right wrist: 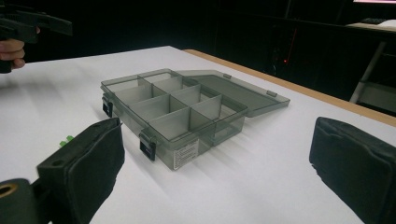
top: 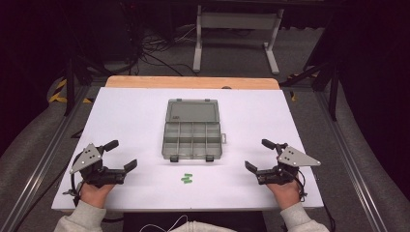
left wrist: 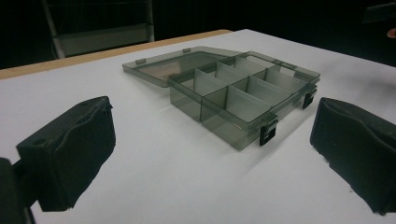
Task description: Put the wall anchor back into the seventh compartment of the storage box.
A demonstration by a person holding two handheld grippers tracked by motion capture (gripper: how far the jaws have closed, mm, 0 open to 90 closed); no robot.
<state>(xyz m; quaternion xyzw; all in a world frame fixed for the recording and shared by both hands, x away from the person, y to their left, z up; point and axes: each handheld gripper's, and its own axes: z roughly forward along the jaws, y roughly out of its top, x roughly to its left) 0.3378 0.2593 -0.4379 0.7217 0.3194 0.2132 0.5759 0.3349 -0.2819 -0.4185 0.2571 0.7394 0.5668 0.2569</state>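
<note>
A smoky grey plastic compartment box [top: 192, 137] lies open in the middle of the white table, its lid [top: 192, 110] folded flat toward the far side. Its several compartments look empty [left wrist: 233, 91] [right wrist: 175, 105]. Small green pieces [top: 186, 179] lie on the table just in front of the box; they peek out beside a jaw [right wrist: 65, 140] in the right gripper view. My left gripper [top: 122, 155] rests at the front left, open, nothing between its jaws. My right gripper [top: 258, 155] rests at the front right, open and empty as well.
The white board [top: 130, 116] covers a wooden table whose far edge [top: 192, 82] shows beyond it. A metal frame stand [top: 237, 29] and cables sit on the floor behind. Rails run along both sides of the table.
</note>
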